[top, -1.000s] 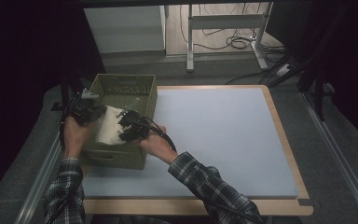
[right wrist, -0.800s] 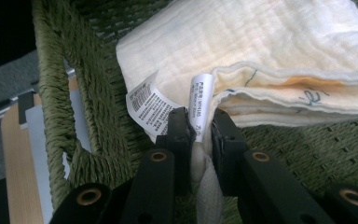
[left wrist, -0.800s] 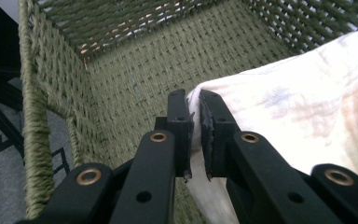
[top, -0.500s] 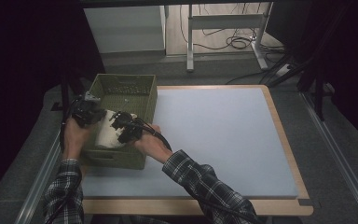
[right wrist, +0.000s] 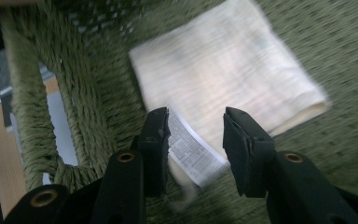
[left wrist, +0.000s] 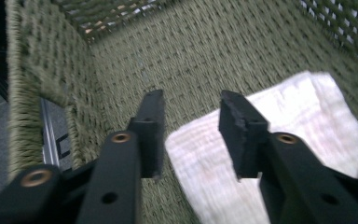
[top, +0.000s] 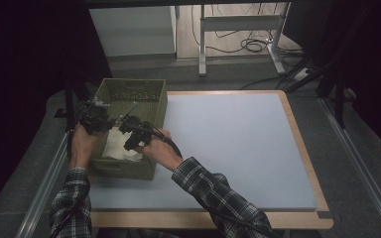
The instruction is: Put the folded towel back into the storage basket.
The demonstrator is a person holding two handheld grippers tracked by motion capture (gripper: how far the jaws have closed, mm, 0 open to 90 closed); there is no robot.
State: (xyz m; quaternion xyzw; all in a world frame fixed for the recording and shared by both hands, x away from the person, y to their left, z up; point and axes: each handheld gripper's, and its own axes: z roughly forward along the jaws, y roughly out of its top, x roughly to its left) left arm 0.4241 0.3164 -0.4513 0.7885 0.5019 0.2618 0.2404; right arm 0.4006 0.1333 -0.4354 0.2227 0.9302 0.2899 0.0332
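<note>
A green woven basket [top: 129, 85] stands at the left end of the table. A folded white cloth [top: 115, 147] lies on its floor. My left gripper [top: 98, 124] and right gripper [top: 132, 137] both hang over the basket's near half, above the cloth. In the left gripper view the left gripper [left wrist: 191, 123] has just been opening; its jaws stand apart above the cloth [left wrist: 307, 107] with nothing pressed between them. The right gripper [right wrist: 196, 128] has also just been opening, and stands apart over the cloth [right wrist: 223, 65] and its printed label [right wrist: 191, 151].
A pale blue mat [top: 238, 139] with a wooden border [top: 302, 148] covers the table to the right of the basket. The basket walls [left wrist: 205, 51] stand close around both grippers. A white cabinet [top: 129, 29] and floor cables [top: 248, 44] lie beyond the table.
Both grippers have opened and the cloth they held between them now rests on the basket floor. The hands have hardly moved.
</note>
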